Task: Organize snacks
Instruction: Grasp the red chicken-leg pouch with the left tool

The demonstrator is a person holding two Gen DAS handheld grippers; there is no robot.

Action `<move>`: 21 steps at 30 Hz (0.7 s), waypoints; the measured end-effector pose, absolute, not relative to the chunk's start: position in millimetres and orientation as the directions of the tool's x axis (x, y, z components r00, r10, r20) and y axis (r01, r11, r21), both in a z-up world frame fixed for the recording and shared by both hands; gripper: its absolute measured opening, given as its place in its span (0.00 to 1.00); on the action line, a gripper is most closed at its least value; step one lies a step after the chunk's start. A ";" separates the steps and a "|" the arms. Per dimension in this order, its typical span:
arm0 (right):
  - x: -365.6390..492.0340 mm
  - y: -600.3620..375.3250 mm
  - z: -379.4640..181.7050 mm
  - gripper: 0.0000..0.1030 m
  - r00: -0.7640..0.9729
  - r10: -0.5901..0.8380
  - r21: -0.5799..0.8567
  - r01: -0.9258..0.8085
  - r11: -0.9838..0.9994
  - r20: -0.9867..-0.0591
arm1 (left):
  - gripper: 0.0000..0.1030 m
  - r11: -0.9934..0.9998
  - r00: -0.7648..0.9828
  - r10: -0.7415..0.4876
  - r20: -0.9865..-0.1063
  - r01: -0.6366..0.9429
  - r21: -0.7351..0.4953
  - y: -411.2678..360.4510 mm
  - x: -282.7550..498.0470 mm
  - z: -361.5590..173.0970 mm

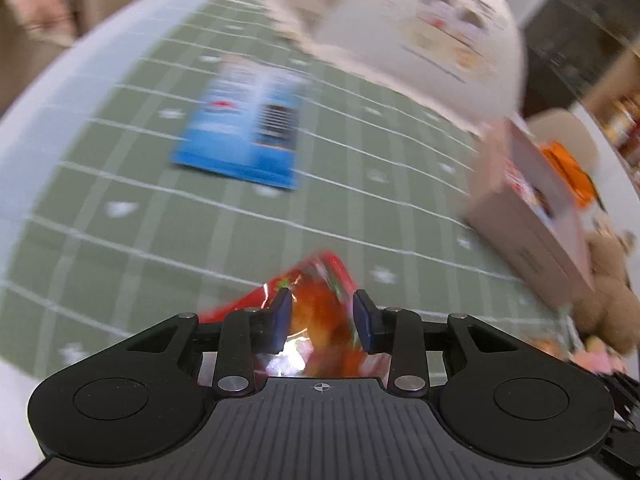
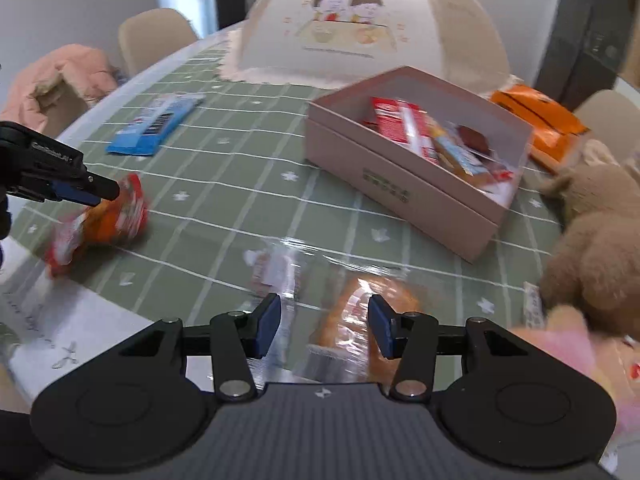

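My left gripper (image 1: 324, 318) is shut on a red and orange snack bag (image 1: 316, 308), which sits low over the green checked tablecloth (image 1: 120, 240). The right wrist view shows that same gripper (image 2: 94, 194) at the left, pinching the top of the red bag (image 2: 108, 220). My right gripper (image 2: 324, 326) is open, just above a bread roll in a clear wrapper (image 2: 356, 316); the roll lies under the right finger and no pad presses on it. The open pink box (image 2: 348, 152) holds several snacks. A blue packet (image 2: 152, 124) lies flat at the far left.
A cream mesh food cover (image 2: 352, 40) stands behind the box. An orange packet (image 2: 536, 116) and a brown plush toy (image 2: 592, 248) sit to the right. A small clear-wrapped snack (image 2: 272, 268) lies ahead of my right gripper. Chairs and a pink jacket (image 2: 60, 76) line the far edge.
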State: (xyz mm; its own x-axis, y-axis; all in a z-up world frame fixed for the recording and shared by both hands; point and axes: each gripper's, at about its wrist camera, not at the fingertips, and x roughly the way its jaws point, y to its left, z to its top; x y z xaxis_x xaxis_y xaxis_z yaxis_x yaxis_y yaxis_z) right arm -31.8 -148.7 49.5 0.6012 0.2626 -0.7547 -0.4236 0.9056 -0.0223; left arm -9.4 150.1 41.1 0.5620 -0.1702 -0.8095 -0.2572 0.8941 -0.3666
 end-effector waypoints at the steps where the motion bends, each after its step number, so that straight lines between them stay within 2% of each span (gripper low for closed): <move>1: -31.4 -152.3 47.2 0.47 0.613 0.235 -0.039 -0.400 0.916 -0.755 | 0.36 0.902 0.563 -0.178 -0.807 -0.236 -0.363 142.0 -10.5 44.4; 8: -29.0 -178.8 35.5 0.50 0.594 0.257 0.061 -0.329 0.942 -0.762 | 0.36 0.956 0.558 -0.233 -0.796 -0.021 -0.294 99.9 -21.3 67.0; 12: -34.4 -172.5 35.4 0.50 0.606 0.245 0.021 -0.352 0.936 -0.756 | 0.36 0.938 0.533 -0.159 -0.831 -0.181 -0.296 132.0 -49.6 72.4; 16: -29.8 -163.3 37.5 0.50 0.614 0.248 0.005 -0.370 0.929 -0.749 | 0.36 0.823 0.466 -0.224 -0.856 -0.380 -0.423 171.2 -78.4 59.3; 21: -28.0 -143.7 49.2 0.50 0.653 0.281 -0.016 -0.410 0.912 -0.703 | 0.36 0.772 0.458 -0.198 -0.867 -0.473 -0.425 190.4 -79.1 37.9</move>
